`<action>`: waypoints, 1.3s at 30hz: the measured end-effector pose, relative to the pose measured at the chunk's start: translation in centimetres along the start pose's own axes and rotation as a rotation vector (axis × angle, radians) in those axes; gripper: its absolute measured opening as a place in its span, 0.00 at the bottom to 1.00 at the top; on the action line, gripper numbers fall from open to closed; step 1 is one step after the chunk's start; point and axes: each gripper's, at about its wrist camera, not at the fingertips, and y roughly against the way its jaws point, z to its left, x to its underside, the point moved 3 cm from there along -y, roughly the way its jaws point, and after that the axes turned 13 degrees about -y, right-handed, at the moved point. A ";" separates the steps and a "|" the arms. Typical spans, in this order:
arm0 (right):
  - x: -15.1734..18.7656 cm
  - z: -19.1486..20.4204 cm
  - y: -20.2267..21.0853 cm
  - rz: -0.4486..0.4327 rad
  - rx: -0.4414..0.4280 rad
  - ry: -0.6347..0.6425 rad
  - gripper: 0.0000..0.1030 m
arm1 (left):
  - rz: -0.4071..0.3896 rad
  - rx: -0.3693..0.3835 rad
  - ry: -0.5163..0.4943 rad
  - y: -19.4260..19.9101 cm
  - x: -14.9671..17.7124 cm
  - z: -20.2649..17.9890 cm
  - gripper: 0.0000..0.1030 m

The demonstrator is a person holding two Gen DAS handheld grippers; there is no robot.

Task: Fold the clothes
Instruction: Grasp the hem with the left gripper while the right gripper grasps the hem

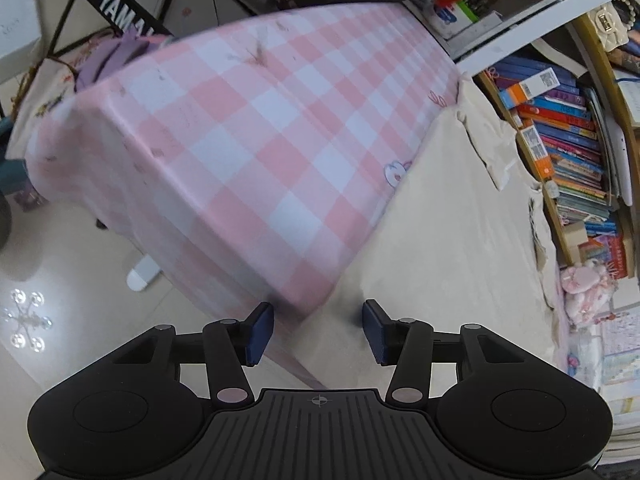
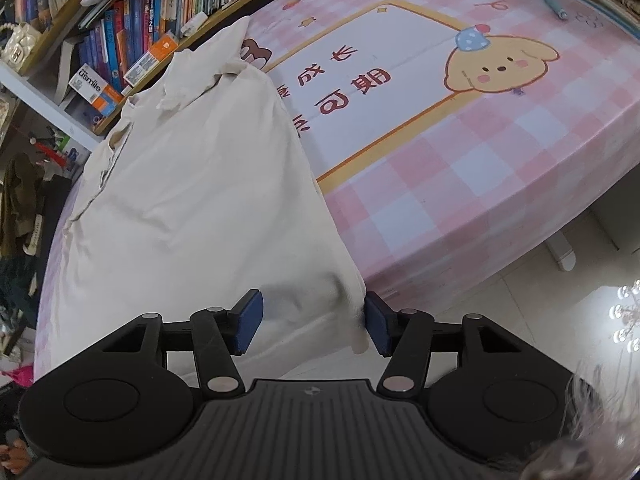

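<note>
Cream shirt [image 2: 192, 200] lying flat on pink checked tablecloth [image 2: 460, 184], collar end toward bookshelf [image 2: 132, 36], hem at near table edge. Right gripper [image 2: 313, 322] spread wide, hem corner sitting between blue pads [image 2: 250, 320], not pinched. Left gripper [image 1: 318, 332] also spread, nothing in it, hovering over near table edge beside shirt's side edge [image 1: 460, 240]. Left half of cloth bare, lots of room there. Right of shirt, puppy print [image 2: 500, 64] area open too. Tiled floor [image 1: 80, 300] past edge.
</note>
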 end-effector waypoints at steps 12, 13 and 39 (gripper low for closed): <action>-0.3 -0.7 0.6 0.127 -0.122 -0.035 0.12 | 0.003 0.033 -0.023 1.4 0.6 -0.7 0.08; -0.2 -0.5 0.8 0.134 -0.123 -0.019 0.11 | 0.003 0.035 -0.027 1.6 0.7 -0.9 0.05; 2.7 -5.6 6.6 0.201 0.001 -0.025 0.10 | 0.236 0.108 -0.133 2.4 7.3 -0.1 0.04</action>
